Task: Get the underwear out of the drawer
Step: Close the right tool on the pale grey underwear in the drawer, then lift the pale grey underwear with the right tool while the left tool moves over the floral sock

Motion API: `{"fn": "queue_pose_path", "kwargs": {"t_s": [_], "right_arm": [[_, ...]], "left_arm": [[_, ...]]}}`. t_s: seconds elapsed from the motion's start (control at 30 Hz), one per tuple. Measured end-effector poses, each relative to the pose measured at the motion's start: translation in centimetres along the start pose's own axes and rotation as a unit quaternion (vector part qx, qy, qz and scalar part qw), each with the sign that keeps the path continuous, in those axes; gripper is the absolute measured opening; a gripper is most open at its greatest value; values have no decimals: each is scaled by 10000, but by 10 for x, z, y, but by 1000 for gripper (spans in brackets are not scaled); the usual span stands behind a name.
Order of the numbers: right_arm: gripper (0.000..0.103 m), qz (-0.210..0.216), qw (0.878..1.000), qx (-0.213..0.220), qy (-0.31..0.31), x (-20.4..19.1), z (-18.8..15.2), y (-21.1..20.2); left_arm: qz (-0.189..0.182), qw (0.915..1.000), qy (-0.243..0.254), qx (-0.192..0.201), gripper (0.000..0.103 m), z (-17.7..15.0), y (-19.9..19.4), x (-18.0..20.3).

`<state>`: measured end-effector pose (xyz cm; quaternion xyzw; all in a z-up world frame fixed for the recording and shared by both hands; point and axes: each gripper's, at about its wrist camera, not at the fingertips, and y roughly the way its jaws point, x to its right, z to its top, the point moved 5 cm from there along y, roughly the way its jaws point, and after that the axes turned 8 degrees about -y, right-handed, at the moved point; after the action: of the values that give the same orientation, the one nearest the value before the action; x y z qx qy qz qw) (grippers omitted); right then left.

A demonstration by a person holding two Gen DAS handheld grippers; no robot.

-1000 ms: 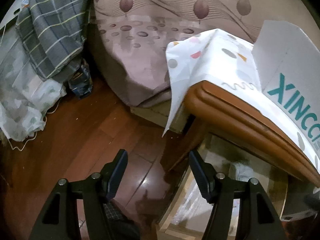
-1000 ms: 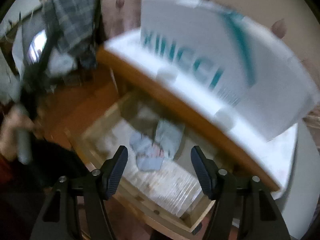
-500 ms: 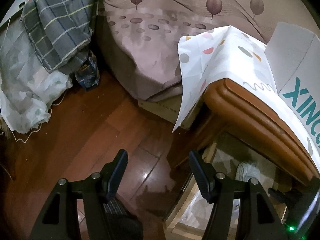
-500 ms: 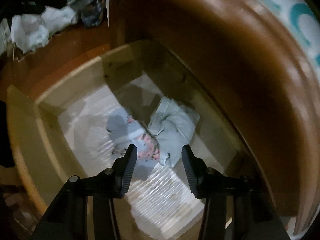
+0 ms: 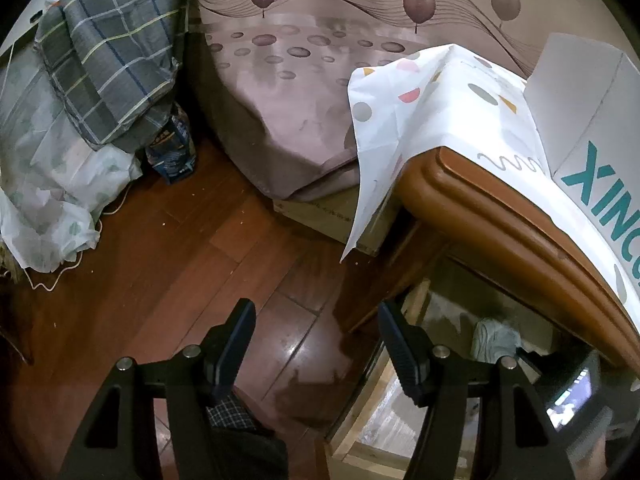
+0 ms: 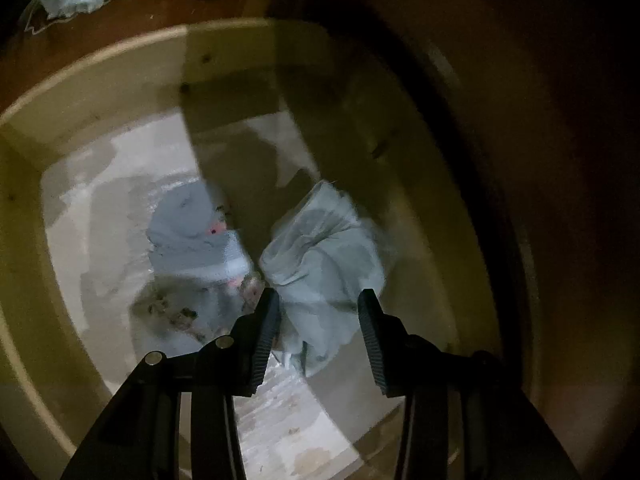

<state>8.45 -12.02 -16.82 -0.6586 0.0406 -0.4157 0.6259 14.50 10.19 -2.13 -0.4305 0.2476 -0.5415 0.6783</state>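
Drawer [image 6: 92, 92] fills my right view now; half a second back the cabinet edge still showed. Pale-green underwear [image 6: 324, 256] lies bunched on its floor. Right gripper [image 6: 318, 336] has dropped over it, jaws closing, fabric between, pads not pressing. Left gripper [image 5: 316, 344] unchanged, spread, empty.

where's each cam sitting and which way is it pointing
Left wrist: on the left tool, angled down over the wood floor by the bed; its fingers show, apart.
Right wrist: on the right tool, looking down into the open drawer; jaws closing around the pale underwear.
Shared: drawer, underwear.
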Motion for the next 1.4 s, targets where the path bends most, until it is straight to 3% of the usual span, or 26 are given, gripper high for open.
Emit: {"fn": "queue_pose_path", "kwargs": {"t_s": [0.2, 0.37, 0.77, 0.83, 1.03, 1.23, 1.4], "right_arm": [[41, 174, 9995, -182, 174, 7, -7, 17], [35, 336, 9982, -316, 384, 12, -24, 19], [32, 1489, 9818, -767, 899, 11, -86, 4], [32, 1516, 9811, -778, 917, 9, -93, 2], [54, 1330, 9852, -740, 787, 4, -78, 1], [60, 1252, 9875, -754, 591, 11, -58, 20], [63, 1469, 9833, -762, 763, 20, -46, 32]], "left_arm": [[49, 9999, 102, -27, 65, -1, 2, 3], [51, 9999, 148, -47, 65, -2, 3, 5], [26, 9998, 164, -59, 65, -3, 3, 7], [-2, 9998, 159, -79, 65, -3, 3, 7], [49, 9996, 268, -63, 65, -5, 3, 10], [-1, 9995, 271, -152, 65, -7, 7, 11], [42, 9992, 374, -151, 65, -7, 8, 14]]}}
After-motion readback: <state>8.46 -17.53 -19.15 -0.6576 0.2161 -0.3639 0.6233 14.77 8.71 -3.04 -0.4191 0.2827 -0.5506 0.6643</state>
